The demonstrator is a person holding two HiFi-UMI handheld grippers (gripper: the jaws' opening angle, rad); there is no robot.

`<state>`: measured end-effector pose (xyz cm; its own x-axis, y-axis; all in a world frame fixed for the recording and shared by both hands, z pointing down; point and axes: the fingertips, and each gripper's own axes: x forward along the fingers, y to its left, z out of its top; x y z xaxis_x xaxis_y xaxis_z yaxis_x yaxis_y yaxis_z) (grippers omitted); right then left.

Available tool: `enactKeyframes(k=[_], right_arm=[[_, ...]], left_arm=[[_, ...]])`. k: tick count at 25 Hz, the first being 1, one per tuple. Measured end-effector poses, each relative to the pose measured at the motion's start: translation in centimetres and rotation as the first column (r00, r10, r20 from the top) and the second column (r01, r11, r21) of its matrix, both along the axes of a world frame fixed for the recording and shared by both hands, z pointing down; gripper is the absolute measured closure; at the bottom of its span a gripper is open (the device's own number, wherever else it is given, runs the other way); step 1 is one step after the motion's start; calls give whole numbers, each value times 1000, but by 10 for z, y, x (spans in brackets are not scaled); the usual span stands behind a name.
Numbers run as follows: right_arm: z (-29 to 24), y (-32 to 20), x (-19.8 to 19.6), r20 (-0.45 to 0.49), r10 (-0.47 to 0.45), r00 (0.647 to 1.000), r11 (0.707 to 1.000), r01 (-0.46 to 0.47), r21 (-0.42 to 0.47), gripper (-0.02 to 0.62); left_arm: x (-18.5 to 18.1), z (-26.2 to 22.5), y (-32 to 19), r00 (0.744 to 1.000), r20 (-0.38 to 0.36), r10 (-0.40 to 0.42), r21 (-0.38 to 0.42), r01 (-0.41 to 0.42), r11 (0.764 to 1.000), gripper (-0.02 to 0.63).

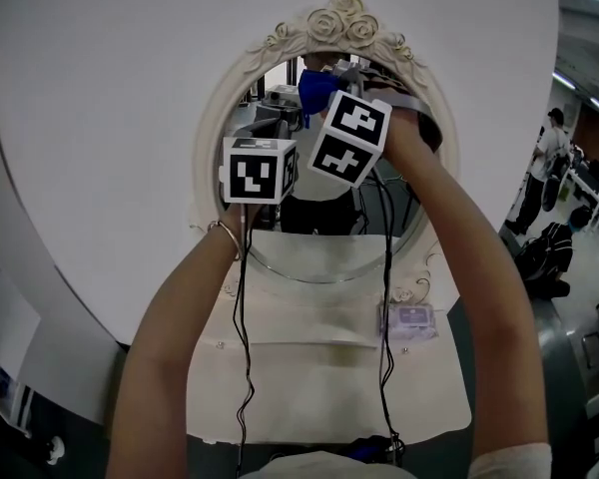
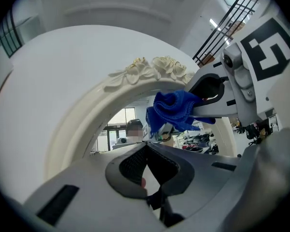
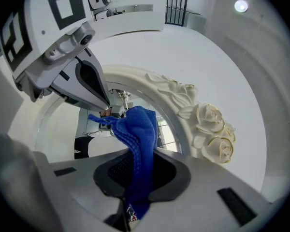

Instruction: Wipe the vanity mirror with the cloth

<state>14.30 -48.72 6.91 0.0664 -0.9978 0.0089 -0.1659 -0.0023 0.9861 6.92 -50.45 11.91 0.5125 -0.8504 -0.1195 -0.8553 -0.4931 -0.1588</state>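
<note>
An oval vanity mirror (image 1: 324,242) in a cream frame (image 1: 212,128) topped with carved roses (image 1: 343,20) stands in front of me. My right gripper (image 3: 135,151) is shut on a blue cloth (image 3: 139,127), holding it against the upper part of the glass. In the head view the blue cloth (image 1: 316,89) shows just above the right gripper's marker cube (image 1: 350,137). My left gripper (image 2: 146,145) is shut with nothing in it, close beside the cloth (image 2: 175,108) and a little lower left. Its marker cube (image 1: 260,169) hides its jaws in the head view.
A cream vanity top (image 1: 309,377) lies below the mirror with a small lilac packet (image 1: 410,317) at its right. Two black cables (image 1: 244,367) hang from the grippers. A white round panel (image 1: 100,118) backs the mirror. A person (image 1: 545,168) stands far right.
</note>
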Motion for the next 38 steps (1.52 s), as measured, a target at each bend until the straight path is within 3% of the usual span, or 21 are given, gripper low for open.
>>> enactKeyframes(k=[12, 26, 38], right_arm=[[95, 0, 2, 53, -25, 998, 994, 31, -109, 529], [204, 1, 2, 87, -31, 996, 961, 54, -270, 529], [331, 4, -1, 137, -13, 991, 885, 75, -460, 529]], left_arm=[[7, 97, -6, 1000, 2, 18, -129, -17, 992, 601], [6, 205, -1, 999, 6, 39, -237, -37, 971, 600], [11, 292, 10, 998, 45, 49, -338, -31, 941, 600]])
